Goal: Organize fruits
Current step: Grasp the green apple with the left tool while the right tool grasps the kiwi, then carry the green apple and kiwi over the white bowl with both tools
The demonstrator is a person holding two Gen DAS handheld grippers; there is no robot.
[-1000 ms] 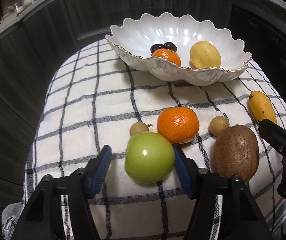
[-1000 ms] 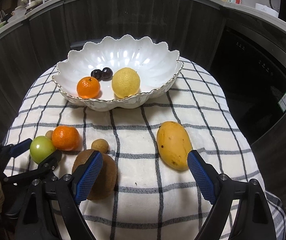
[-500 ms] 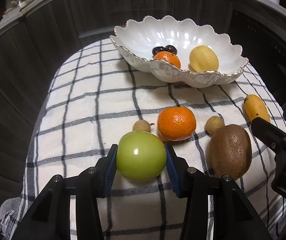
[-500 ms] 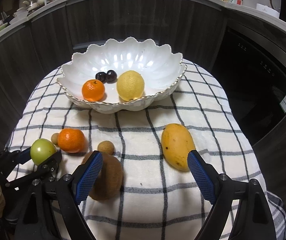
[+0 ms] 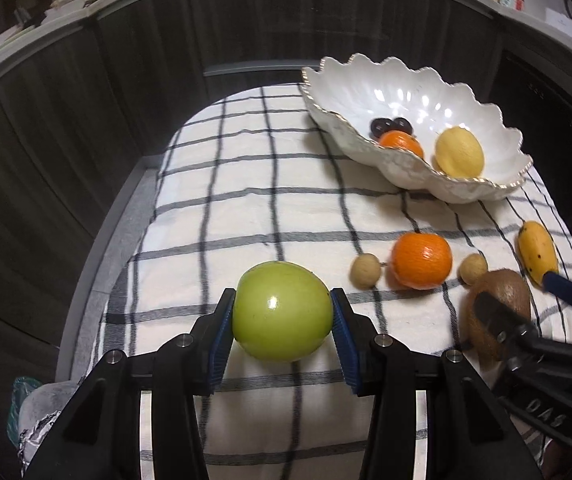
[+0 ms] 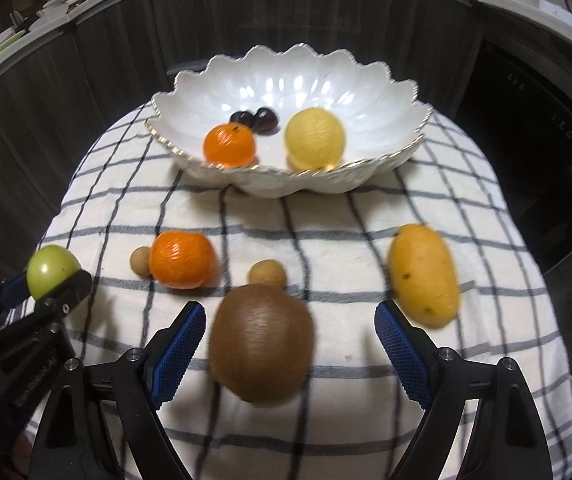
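Fruits, catalogued largest to smallest, each placed against my two claws.

Bowl (image 6: 386,96): white, scalloped, well ahead of both claws. It holds a lemon (image 6: 314,136), a small orange (image 6: 229,145) and two dark fruits (image 6: 255,118). I take it as the destination.

Kiwi (image 6: 261,342): lying on the checked cloth (image 5: 245,208) between the pads of my right claw (image 6: 290,344), nearer the left pad, neither pad touching it. A second ago that claw sat further right, with the mango nearer its right pad; I have since slid it over the kiwi. Its jaws stand wide, holding nothing.

Mango (image 6: 424,274): now ahead of and outside the right pad, on the cloth.

Apple (image 5: 281,316): green, clamped between the blue pads of my left claw (image 5: 281,320). A second ago the pads stood clear of it on either side; they have since closed onto it. It looks slightly off the cloth, though I cannot be sure.

Orange (image 5: 422,260): on the cloth, ahead and to the right of the left claw.

Two longans (image 5: 364,271) (image 5: 473,269): either side of the orange, untouched.

Reading: the apple is secured and ready to carry to the bowl; the kiwi is lined up as the right claw's next pick. Five pieces remain on the cloth.
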